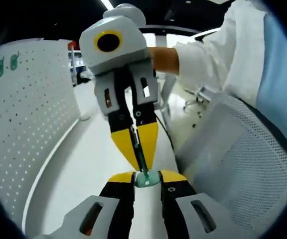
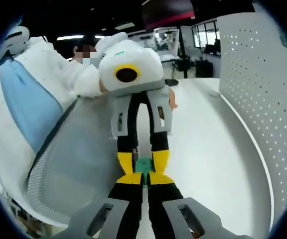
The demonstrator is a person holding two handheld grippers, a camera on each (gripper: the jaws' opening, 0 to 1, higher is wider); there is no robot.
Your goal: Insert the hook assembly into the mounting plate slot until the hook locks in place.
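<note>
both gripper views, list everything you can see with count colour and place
hook assembly: one, green, held between the tips of both grippers above the table
pegboard: one, white and perforated, upright along the table's far edge
green hooks: two, green, high on the pegboard in the left gripper view
table: one, white, under the grippers
mesh chair: one, grey-white mesh, beside the table
office chair: one, pale, far off behind
left hand-held gripper: one, yellow tips on black and grey, shut on the hook assembly's base
right hand-held gripper: one, same colours, shut on its thin stem
person's sleeve: white over a light blue garment
</note>
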